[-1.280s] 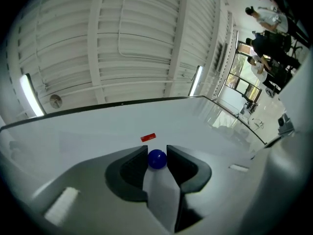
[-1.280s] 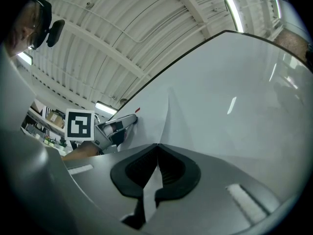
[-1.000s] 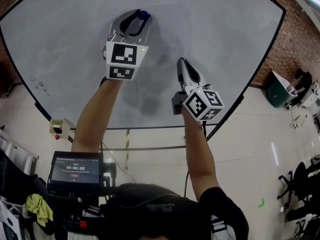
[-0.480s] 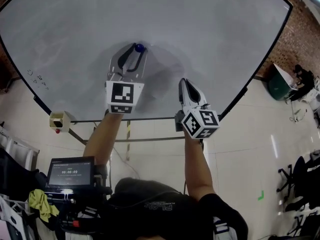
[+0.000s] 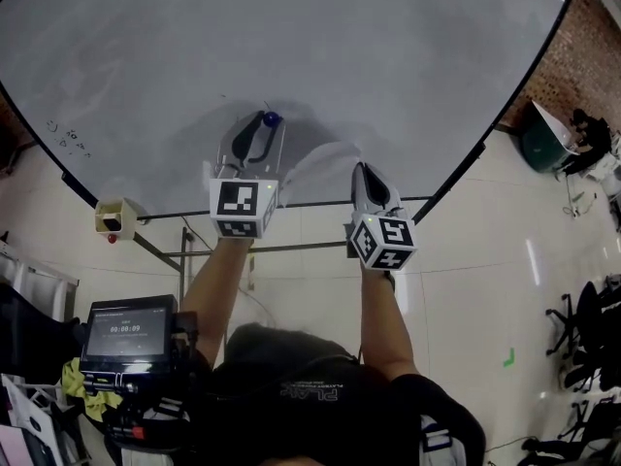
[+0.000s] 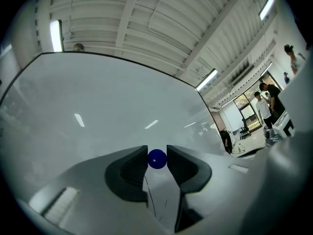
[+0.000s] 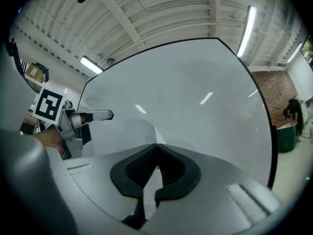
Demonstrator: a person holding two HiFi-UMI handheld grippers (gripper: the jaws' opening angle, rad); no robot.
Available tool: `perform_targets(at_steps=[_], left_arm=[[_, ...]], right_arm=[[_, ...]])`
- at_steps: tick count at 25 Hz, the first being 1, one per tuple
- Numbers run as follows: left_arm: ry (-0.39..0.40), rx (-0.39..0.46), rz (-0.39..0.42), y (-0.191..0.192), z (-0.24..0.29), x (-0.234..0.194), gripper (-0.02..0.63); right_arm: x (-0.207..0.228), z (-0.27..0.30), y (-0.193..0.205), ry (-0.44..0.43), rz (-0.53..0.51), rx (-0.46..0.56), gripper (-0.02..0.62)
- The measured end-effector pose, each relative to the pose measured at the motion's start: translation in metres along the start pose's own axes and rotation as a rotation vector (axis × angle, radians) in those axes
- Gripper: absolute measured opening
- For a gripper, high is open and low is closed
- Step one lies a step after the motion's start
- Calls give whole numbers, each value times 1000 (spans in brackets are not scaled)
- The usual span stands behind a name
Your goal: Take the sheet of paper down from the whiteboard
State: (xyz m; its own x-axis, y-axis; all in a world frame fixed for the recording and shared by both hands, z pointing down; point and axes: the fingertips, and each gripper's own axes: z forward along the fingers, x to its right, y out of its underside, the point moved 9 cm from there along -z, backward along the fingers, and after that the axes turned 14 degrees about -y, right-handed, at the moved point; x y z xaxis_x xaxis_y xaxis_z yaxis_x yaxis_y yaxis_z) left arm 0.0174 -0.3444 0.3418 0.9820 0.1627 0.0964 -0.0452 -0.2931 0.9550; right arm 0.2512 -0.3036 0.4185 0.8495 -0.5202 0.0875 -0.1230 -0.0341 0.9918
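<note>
Pale tiled floor [image 5: 485, 289] spreads under me, with a brick wall [image 5: 582, 61] at 2 o'clock and a green bin [image 5: 537, 153] standing by it. Most of the upper head view is taken by the whiteboard [image 5: 388, 56], whose dark frame curves round from 9 o'clock to 3 o'clock.

My left gripper [image 5: 264, 126] reaches up toward 12 o'clock against the lower part of the board. In the left gripper view its two tips are pinching a small blue magnet [image 6: 157, 159], one on each side and both touching the ball.

My right gripper [image 5: 362, 170] sits just beside the left one, at about 4 o'clock from the magnet. Its tips are pressed together, and in the right gripper view they close on the edge of the sheet of paper [image 7: 134, 131]. The sheet lies low on the whiteboard between my two grippers, reaching from under the magnet out toward 4 o'clock, where my right tips grip it. In the head view it looks lifted a little off the board and throws a soft shadow there.

At 8 o'clock a small screen [image 5: 121, 330] glows near my body. Office chairs [image 5: 582, 333] stand at 4 o'clock on the floor. In the left gripper view some people [image 6: 266, 106] stand far off at 3 o'clock.
</note>
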Motion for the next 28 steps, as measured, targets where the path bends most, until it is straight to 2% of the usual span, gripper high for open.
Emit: perform_targets(at_steps=[4, 12, 28], left_arm=[[-3, -52, -16, 15, -17, -9, 123], [-1, -97, -7, 41, -34, -22, 123], [20, -119, -44, 50, -42, -10, 124]], right_arm=[[-15, -3, 7, 9, -17, -18, 14], [-36, 4, 19, 22, -61, -57, 12], [-38, 12, 13, 30, -80, -65, 12]])
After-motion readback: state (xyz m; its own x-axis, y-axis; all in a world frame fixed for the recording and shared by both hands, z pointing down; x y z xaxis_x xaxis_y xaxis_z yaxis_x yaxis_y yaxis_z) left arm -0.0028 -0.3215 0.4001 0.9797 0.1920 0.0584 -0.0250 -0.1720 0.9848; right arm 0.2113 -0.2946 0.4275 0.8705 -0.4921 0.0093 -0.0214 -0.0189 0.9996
